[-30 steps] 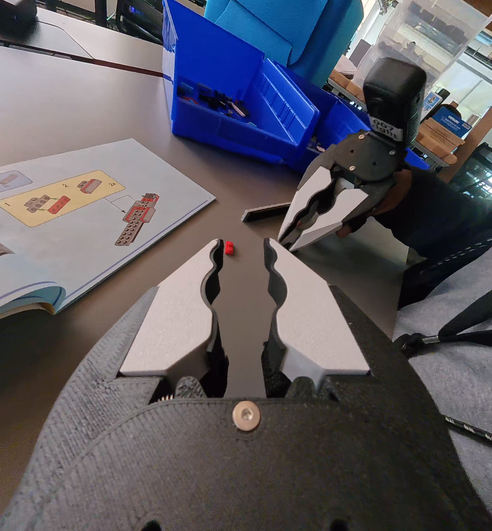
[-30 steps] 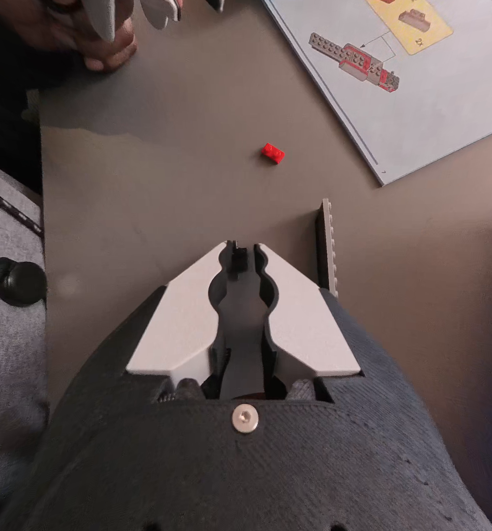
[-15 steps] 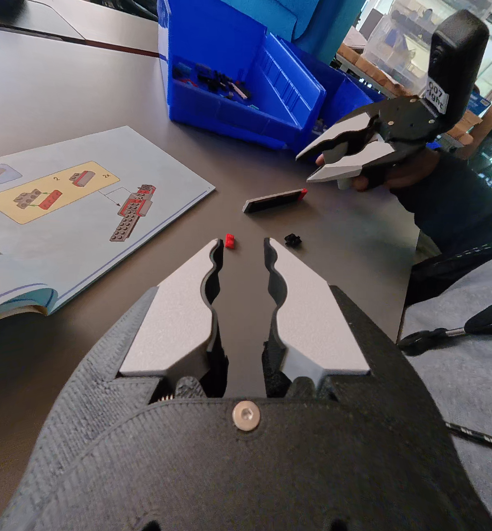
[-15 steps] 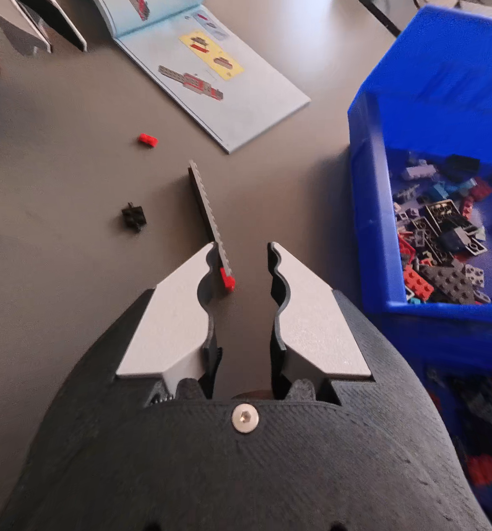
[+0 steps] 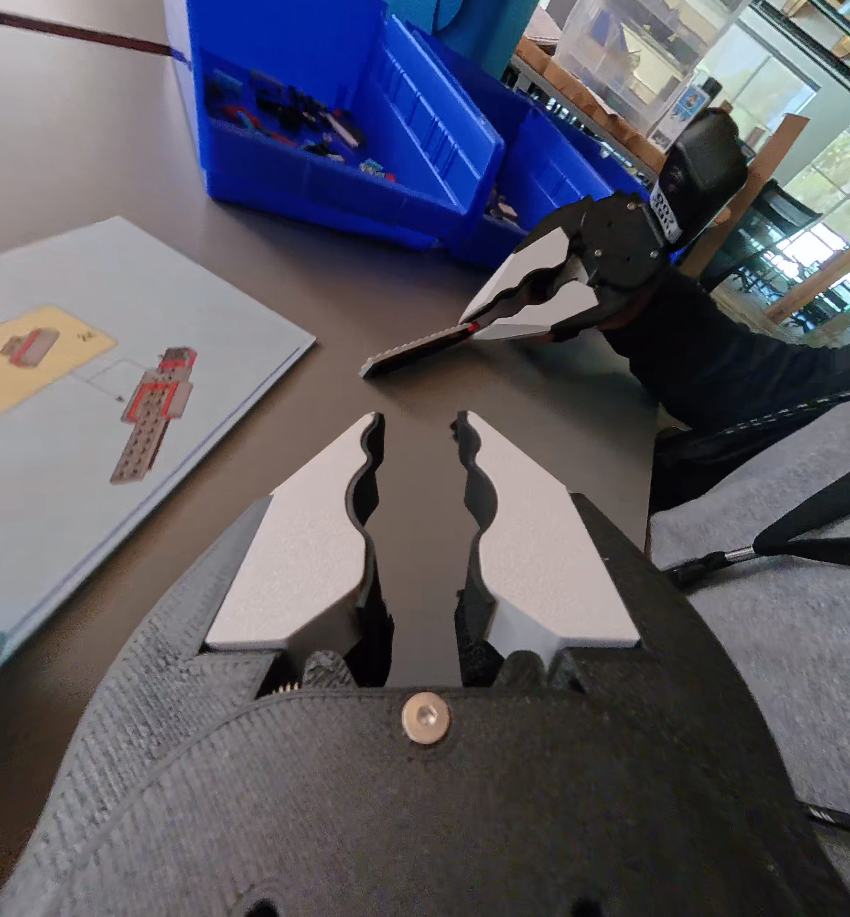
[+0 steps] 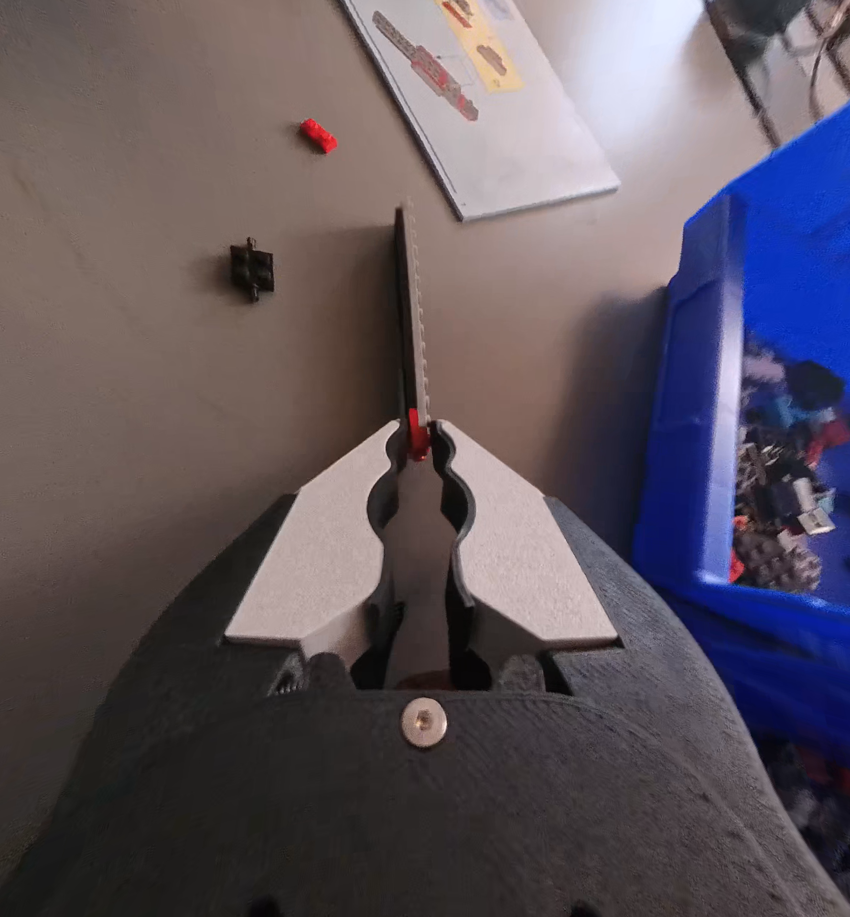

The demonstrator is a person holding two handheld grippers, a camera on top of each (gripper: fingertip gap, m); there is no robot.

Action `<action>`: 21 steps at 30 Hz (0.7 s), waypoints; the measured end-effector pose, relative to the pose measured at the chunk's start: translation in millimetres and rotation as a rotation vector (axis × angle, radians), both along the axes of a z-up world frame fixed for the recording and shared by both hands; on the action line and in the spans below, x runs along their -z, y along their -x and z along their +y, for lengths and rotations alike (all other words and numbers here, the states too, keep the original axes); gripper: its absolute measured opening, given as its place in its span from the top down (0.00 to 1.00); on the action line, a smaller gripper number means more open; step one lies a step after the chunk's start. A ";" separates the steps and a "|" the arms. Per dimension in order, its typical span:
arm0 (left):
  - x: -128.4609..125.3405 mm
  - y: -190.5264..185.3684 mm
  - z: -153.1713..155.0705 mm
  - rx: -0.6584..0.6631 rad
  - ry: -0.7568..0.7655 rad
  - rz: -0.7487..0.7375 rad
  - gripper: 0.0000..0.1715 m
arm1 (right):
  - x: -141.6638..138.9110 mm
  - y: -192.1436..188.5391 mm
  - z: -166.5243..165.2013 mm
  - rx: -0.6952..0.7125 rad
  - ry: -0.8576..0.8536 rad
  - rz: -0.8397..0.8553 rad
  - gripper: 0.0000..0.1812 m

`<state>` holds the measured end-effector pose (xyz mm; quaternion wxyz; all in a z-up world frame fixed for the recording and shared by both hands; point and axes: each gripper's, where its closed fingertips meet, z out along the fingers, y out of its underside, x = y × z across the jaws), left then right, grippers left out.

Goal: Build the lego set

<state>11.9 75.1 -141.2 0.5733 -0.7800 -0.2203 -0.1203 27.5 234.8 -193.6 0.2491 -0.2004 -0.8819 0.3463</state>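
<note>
Step in hand: pick-up of the long plate (image 6: 415,317). Right tongs (image 6: 417,436) clench its red-tipped end, plate low over the desk (image 6: 115,446). Left tongs (image 5: 415,422) gape, empty. Next move likely calls for the red brick (image 6: 318,135) at 11 o'clock.

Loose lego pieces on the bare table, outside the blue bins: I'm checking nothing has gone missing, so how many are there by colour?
Red: 1, the small red plate
Black: 1, the small black piece
Grey and black with a red end: 1, the long plate, pinched by the right gripper
Total: 3
</note>
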 end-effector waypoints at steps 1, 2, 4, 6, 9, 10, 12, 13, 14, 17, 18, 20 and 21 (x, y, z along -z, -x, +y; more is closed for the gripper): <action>-5.0 2.6 3.7 0.012 -0.008 0.011 0.83 | -4.3 3.5 -1.2 -0.021 -0.013 0.044 0.94; -11.3 6.3 8.1 0.026 -0.020 0.023 0.82 | -9.9 8.0 -2.8 -0.039 -0.020 0.092 0.94; -28.1 15.9 18.6 0.058 -0.062 0.052 0.77 | -24.8 18.8 -7.5 -0.068 -0.013 0.200 0.94; -46.6 29.2 31.8 0.075 -0.120 0.047 0.74 | -42.7 28.4 -15.6 -0.092 0.011 0.313 0.94; -66.1 48.6 55.2 0.089 -0.203 -0.048 0.70 | -66.7 44.7 -25.3 -0.077 -0.001 0.483 0.94; -71.2 53.1 62.9 0.094 -0.231 -0.085 0.70 | -74.4 50.6 -27.4 -0.063 -0.017 0.548 0.94; -75.3 66.0 76.3 0.062 -0.262 -0.151 0.70 | -88.3 62.4 -29.5 -0.027 -0.064 0.674 0.94; -76.9 73.3 81.8 0.036 -0.284 -0.177 0.70 | -94.1 67.7 -30.0 -0.009 -0.092 0.731 0.94; -79.9 80.7 85.8 0.007 -0.321 -0.206 0.70 | -98.5 73.1 -30.1 0.013 -0.119 0.774 0.94; -92.1 101.1 89.1 -0.088 -0.464 -0.278 0.69 | -108.7 87.1 -28.0 0.086 -0.166 0.858 0.94; -94.1 107.6 88.6 -0.124 -0.496 -0.290 0.67 | -110.9 91.2 -26.5 0.111 -0.171 0.871 0.94; -95.0 122.3 87.3 -0.212 -0.537 -0.298 0.60 | -115.6 97.8 -23.9 0.154 -0.159 0.888 0.95; -95.4 130.0 86.7 -0.255 -0.558 -0.298 0.58 | -117.6 101.2 -22.5 0.173 -0.149 0.890 0.95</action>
